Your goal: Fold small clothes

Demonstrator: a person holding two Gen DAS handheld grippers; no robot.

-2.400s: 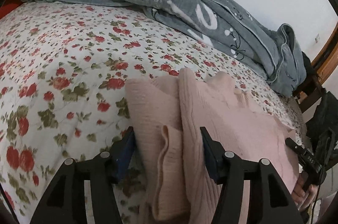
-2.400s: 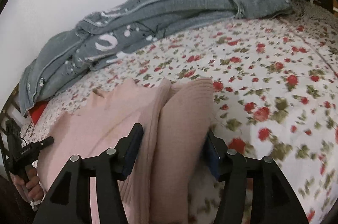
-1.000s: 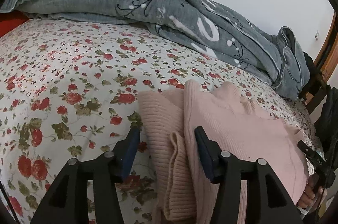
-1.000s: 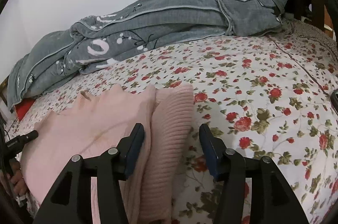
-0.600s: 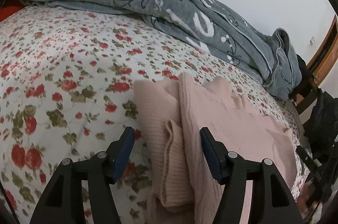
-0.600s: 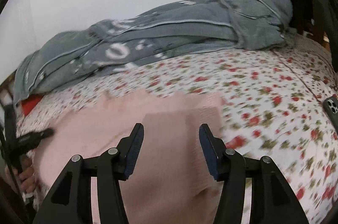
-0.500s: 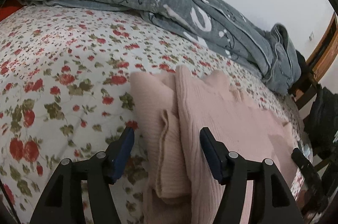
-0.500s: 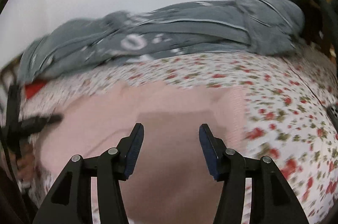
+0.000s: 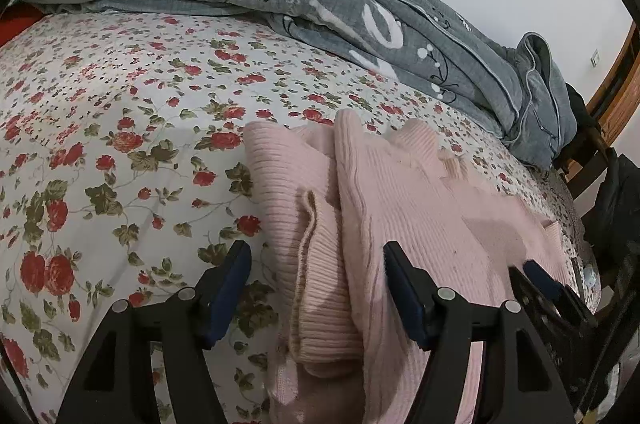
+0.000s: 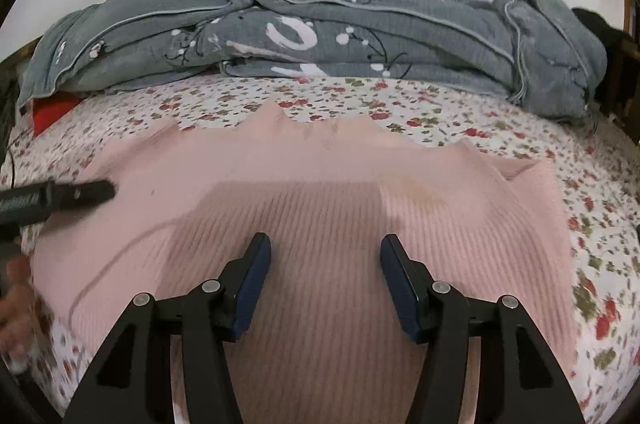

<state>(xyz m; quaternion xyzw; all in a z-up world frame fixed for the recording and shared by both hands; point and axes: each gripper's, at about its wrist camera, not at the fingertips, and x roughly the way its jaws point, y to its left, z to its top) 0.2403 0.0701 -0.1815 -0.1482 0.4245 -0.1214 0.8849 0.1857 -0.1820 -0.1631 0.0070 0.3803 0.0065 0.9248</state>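
A pink ribbed sweater [image 9: 420, 204] lies spread on the floral bedsheet [image 9: 120, 144]. Its left sleeve [image 9: 280, 192] is folded in along the body's edge. My left gripper [image 9: 316, 256] straddles that sleeve's cuff end; its jaws are opening and the pads do not press the knit. My right gripper [image 10: 326, 248] hovers over the middle of the sweater [image 10: 320, 160]; its jaws are opening too, with nothing pinched between them. The right gripper's fingers [image 9: 538, 274] show at the sweater's far edge in the left wrist view.
A rumpled grey quilt [image 10: 320, 32] lies along the wall at the back of the bed. A red item [image 10: 52, 112] peeks out at the back left. A person's hand [image 10: 16, 288] is at the left edge. Wooden furniture [image 9: 616, 84] and a dark bag [image 9: 616, 192] stand beside the bed.
My right gripper has swung from the sweater's right folded edge to over the middle of the body. The left gripper has stayed at the sleeve and its jaws stand a little wider.
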